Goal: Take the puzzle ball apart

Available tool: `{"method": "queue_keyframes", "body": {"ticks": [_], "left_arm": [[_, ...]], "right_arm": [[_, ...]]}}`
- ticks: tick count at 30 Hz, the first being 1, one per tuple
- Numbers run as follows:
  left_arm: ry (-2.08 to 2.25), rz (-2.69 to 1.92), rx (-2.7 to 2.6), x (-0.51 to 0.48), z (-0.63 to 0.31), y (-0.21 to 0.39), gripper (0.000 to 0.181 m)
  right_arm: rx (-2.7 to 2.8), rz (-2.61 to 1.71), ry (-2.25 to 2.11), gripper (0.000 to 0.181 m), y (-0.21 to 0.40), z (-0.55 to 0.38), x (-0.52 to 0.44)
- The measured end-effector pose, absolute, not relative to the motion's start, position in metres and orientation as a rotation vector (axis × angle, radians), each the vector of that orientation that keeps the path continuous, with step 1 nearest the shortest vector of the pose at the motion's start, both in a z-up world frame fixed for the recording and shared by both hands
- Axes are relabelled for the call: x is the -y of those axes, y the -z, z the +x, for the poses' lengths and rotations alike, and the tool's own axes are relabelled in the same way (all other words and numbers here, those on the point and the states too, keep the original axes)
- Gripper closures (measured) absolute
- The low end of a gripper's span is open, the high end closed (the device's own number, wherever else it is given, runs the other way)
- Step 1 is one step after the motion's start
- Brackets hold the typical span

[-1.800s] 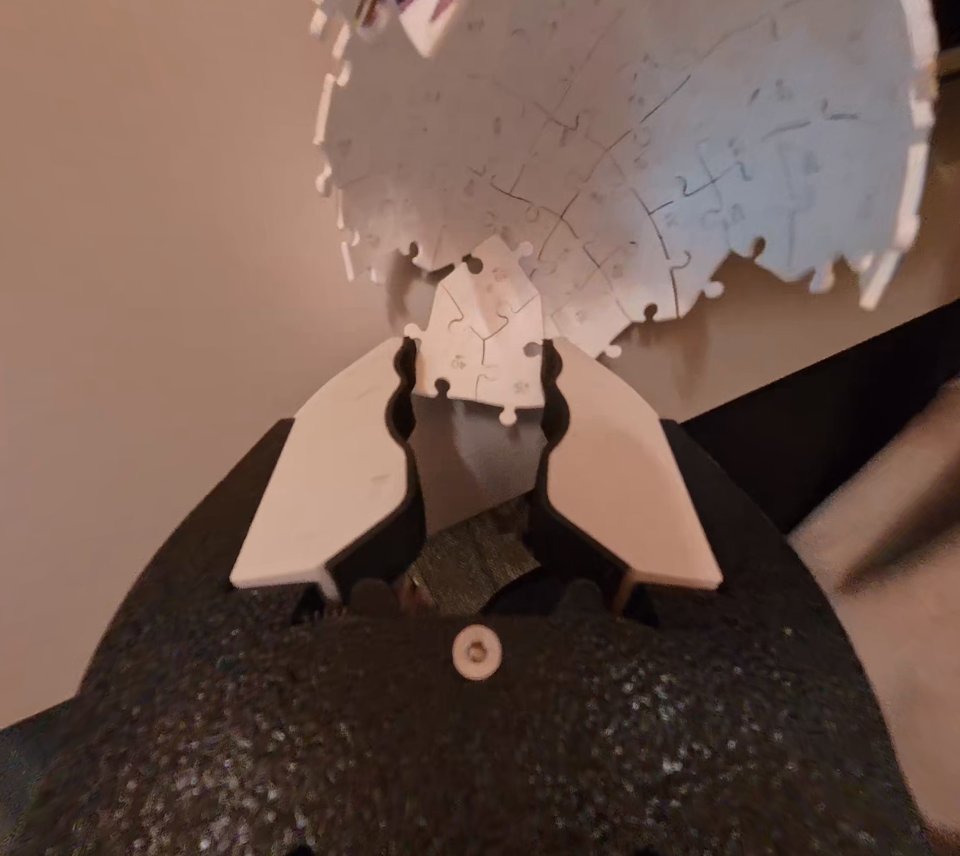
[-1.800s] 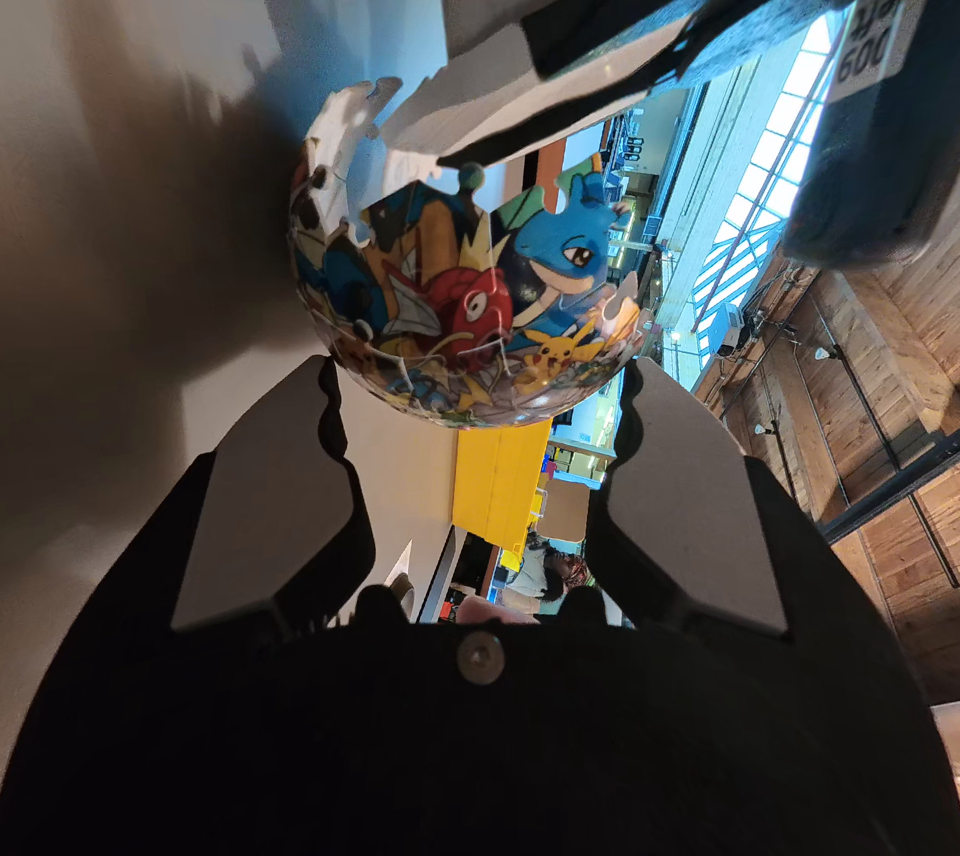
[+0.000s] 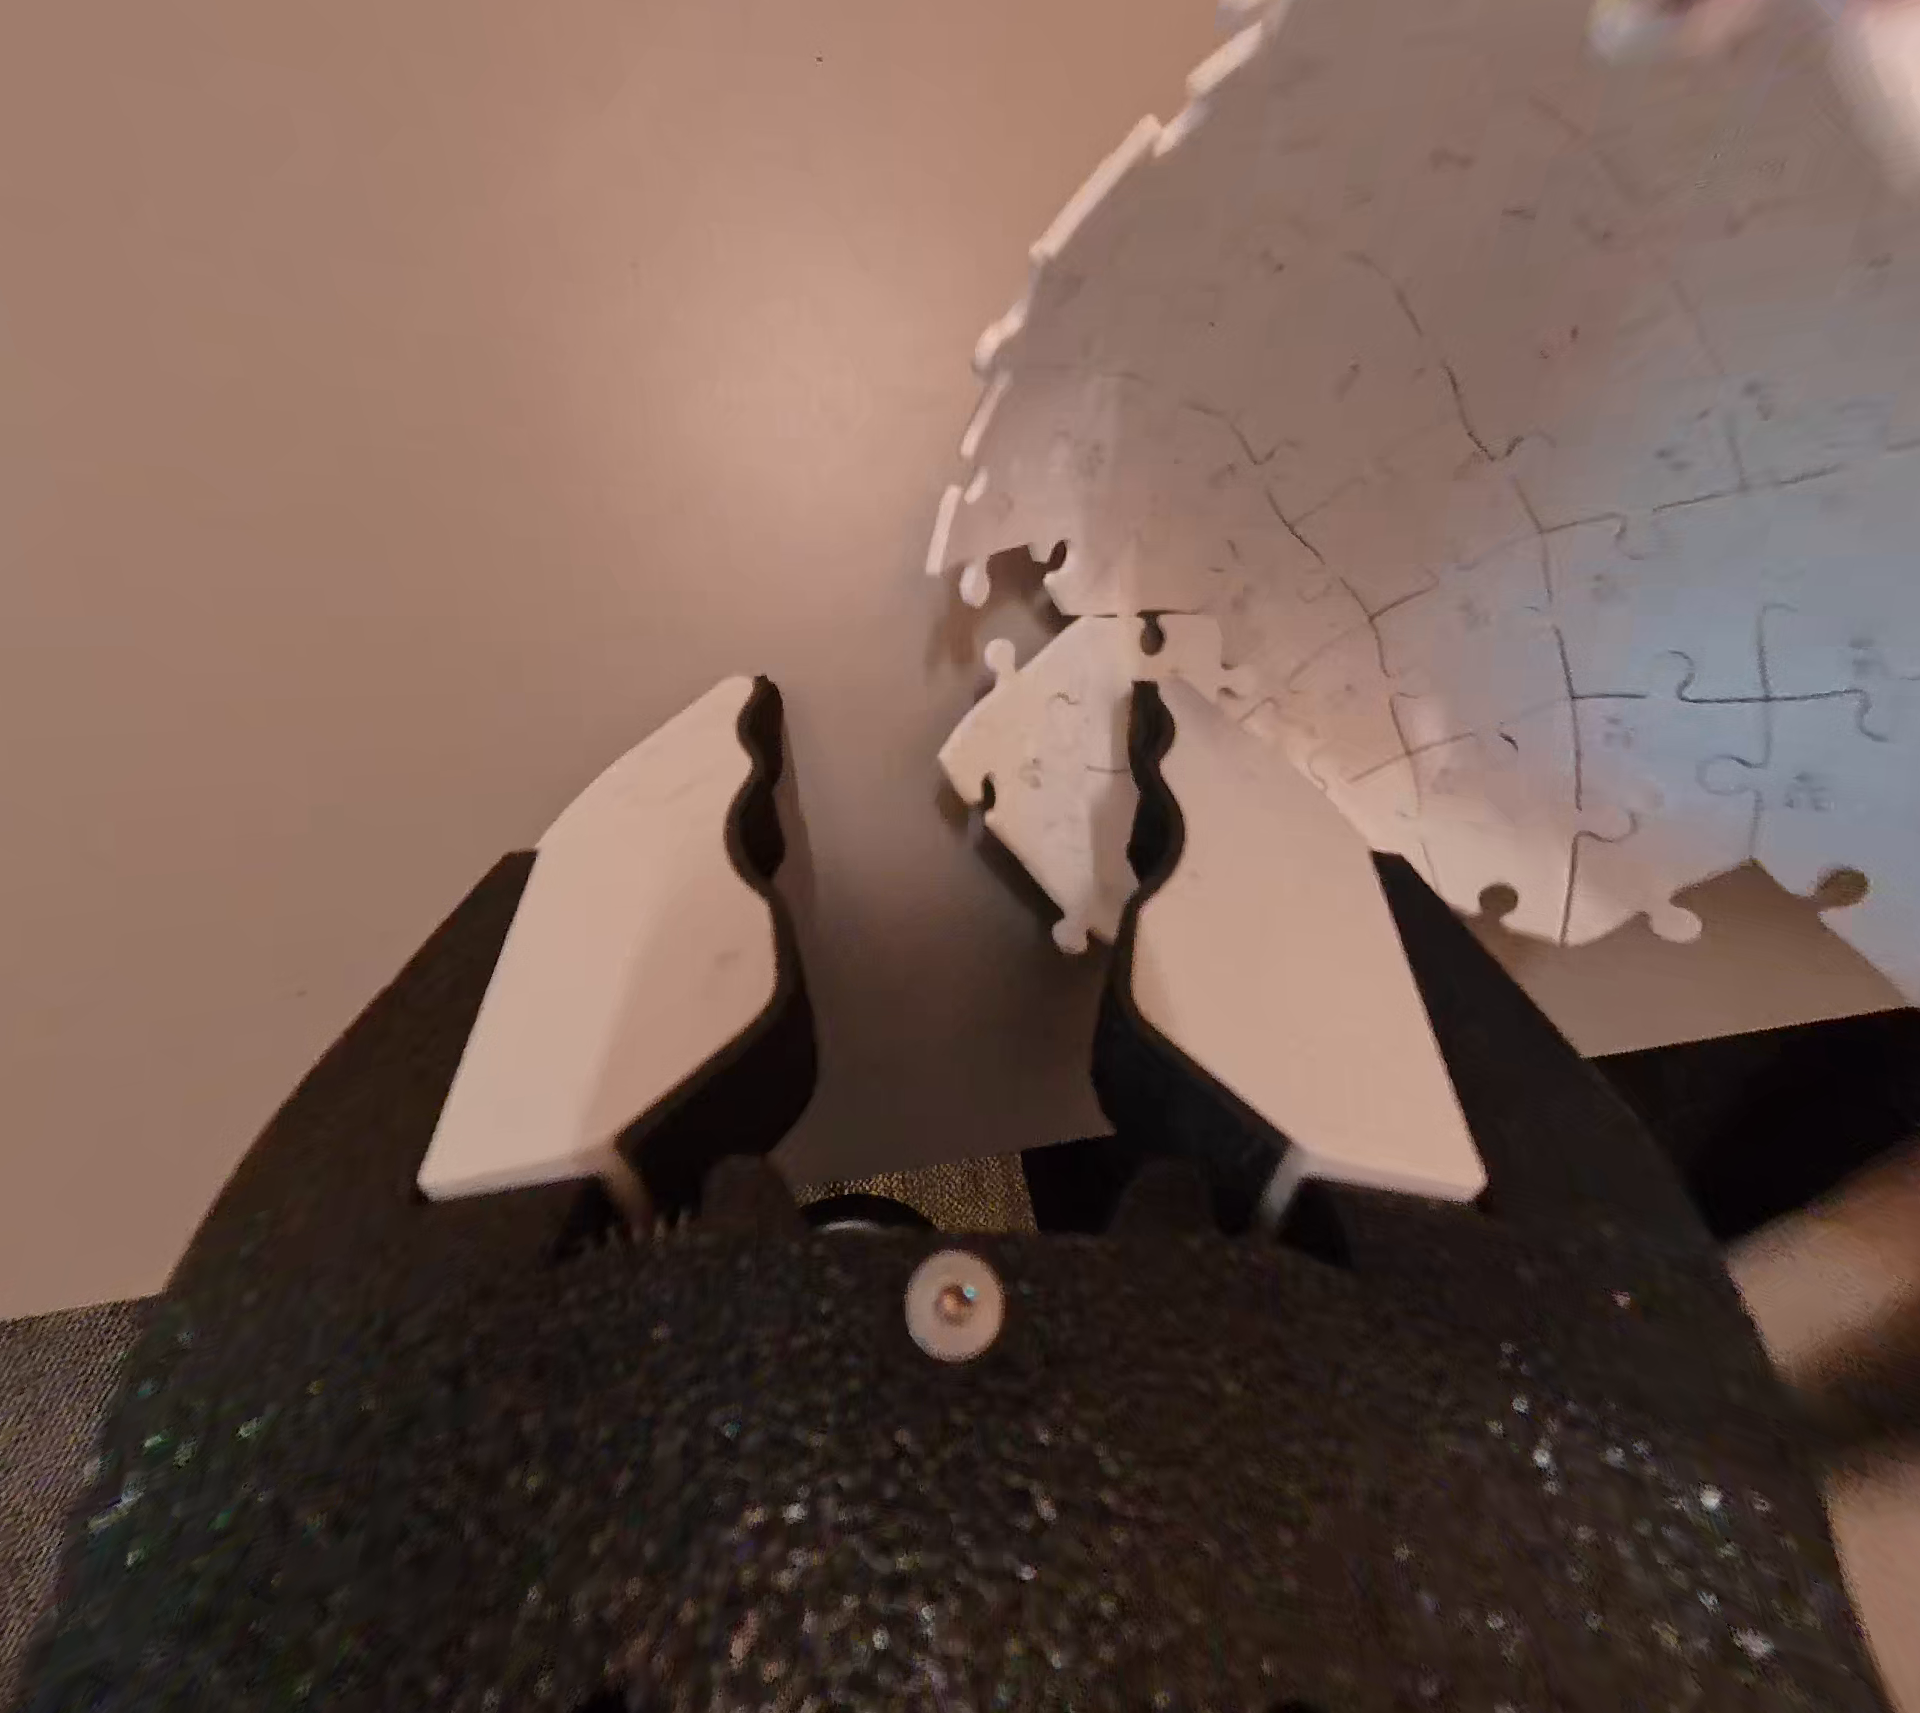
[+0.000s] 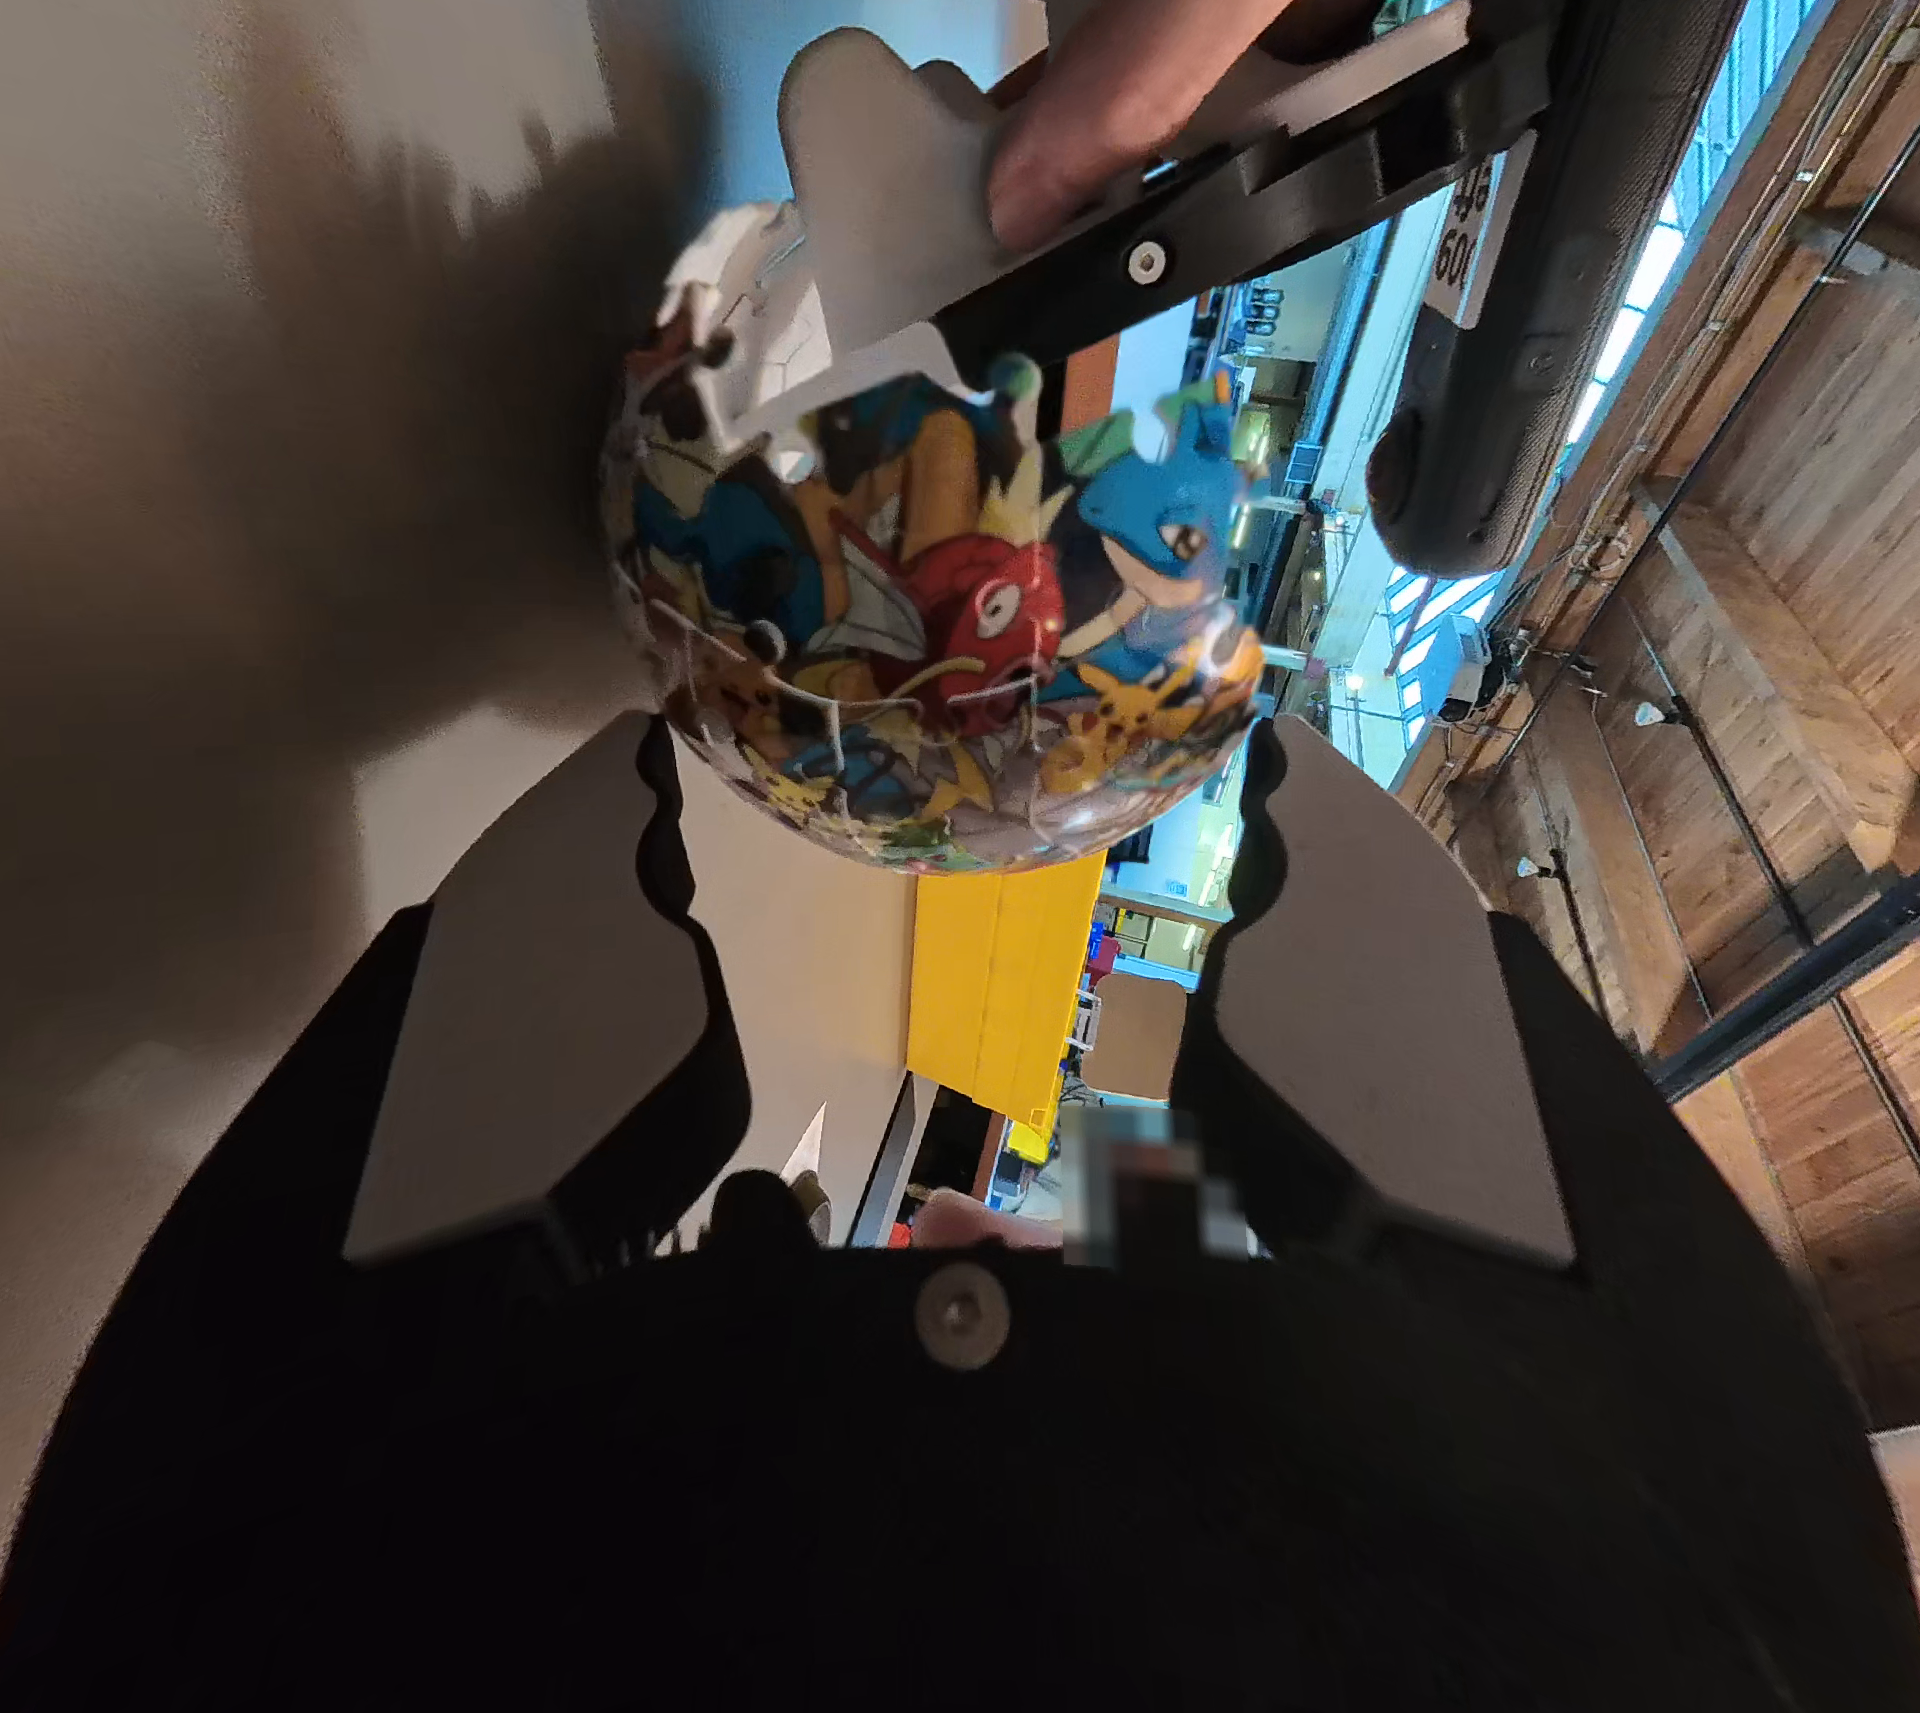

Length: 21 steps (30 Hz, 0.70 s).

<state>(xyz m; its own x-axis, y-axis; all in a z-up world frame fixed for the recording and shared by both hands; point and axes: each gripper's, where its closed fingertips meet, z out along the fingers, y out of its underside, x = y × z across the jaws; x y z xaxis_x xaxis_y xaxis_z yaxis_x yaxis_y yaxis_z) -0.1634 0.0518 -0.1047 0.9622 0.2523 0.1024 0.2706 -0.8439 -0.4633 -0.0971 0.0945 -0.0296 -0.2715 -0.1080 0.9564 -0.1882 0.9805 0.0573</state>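
The puzzle ball [image 4: 935, 603] is an open shell, printed with colourful cartoon figures outside and plain white inside [image 3: 1507, 468]. My right gripper [image 4: 956, 728] is shut on its lower part, a finger on each side. My left gripper [image 3: 951, 692] is open at the shell's jagged rim. A small cluster of white pieces [image 3: 1039, 780] leans against the inner side of its right finger, tilted away from the rim. I cannot tell whether the cluster is still joined to the shell. In the right wrist view the left gripper [image 4: 831, 292] comes down onto the ball's top edge, held by a hand [image 4: 1164, 1].
A pale beige tabletop [image 3: 468, 313] lies behind the ball, with its dark edge [image 3: 1714, 1123] at lower right and grey carpet [image 3: 62, 1393] below. Behind the ball in the right wrist view are a yellow bin [image 4: 997, 998] and wooden wall panels [image 4: 1766, 728].
My left gripper was shut on the piece cluster and has opened. The cluster now hangs tilted at the rim, against the right finger. The shell has shifted right in the left wrist view.
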Motion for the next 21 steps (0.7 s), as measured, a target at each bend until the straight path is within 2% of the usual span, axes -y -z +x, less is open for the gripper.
{"method": "queue_keyframes", "body": {"ticks": [9, 16, 21], "left_arm": [[-0.042, -2.658, 0.368, -0.05, -0.165, 0.106, 0.115], [-0.065, -2.65, 0.401, -0.048, -0.168, 0.106, 0.118], [-0.049, -2.638, 0.433, -0.048, -0.167, 0.107, 0.12]], "right_arm": [[1.874, 0.133, -0.187, 0.073, 0.034, -0.099, -0.093], [2.005, -0.209, -0.54, 0.056, 0.047, -0.113, -0.096], [2.017, -0.25, -0.7, 0.054, 0.048, -0.121, -0.09]]}}
